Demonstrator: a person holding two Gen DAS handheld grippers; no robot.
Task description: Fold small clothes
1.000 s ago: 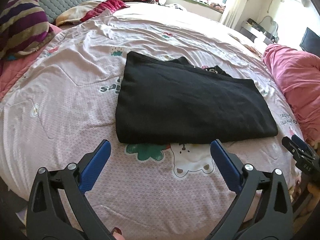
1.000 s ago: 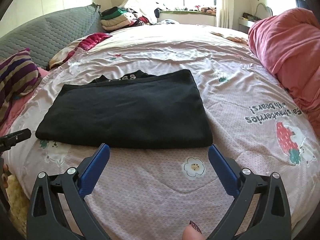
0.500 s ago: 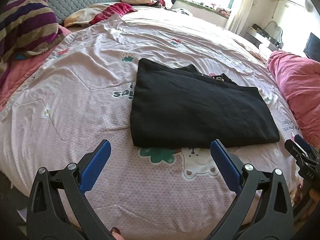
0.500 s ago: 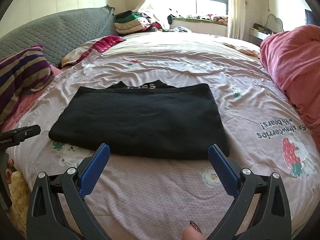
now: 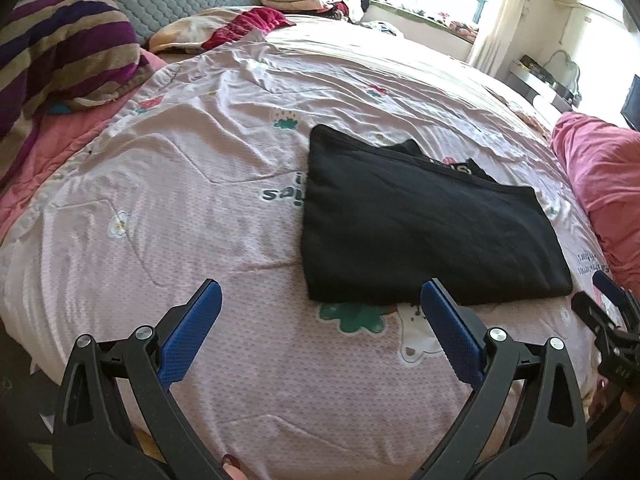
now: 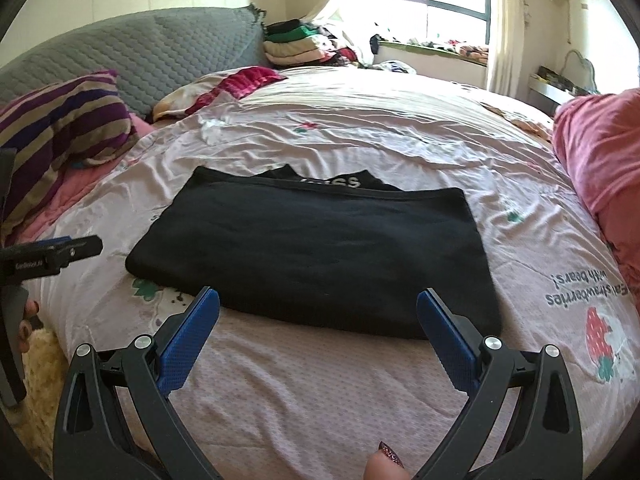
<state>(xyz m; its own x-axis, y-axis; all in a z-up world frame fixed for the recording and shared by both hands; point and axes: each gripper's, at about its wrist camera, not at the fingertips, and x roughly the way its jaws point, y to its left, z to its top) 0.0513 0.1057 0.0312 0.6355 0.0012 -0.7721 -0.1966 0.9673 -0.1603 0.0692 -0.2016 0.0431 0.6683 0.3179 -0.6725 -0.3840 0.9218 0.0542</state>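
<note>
A black garment (image 5: pixel 420 224) lies folded into a flat rectangle on the pink printed bedspread (image 5: pixel 180 200); it also shows in the right wrist view (image 6: pixel 320 252), with white lettering at its far edge. My left gripper (image 5: pixel 320 316) is open and empty, above the bedspread just short of the garment's near left corner. My right gripper (image 6: pixel 318 316) is open and empty, above the garment's near edge. Each gripper shows at the edge of the other's view: the right one in the left wrist view (image 5: pixel 612 320), the left one in the right wrist view (image 6: pixel 52 256).
A striped pillow (image 5: pixel 60 48) lies at the left by the grey quilted headboard (image 6: pixel 140 52). A pink blanket (image 6: pixel 600 168) is heaped at the right. A stack of folded clothes (image 6: pixel 300 40) sits at the far end near the window.
Both grippers have drawn back and risen from the garment, so it looks smaller and farther. The left view has shifted left. The garment has not moved; both grippers stay open.
</note>
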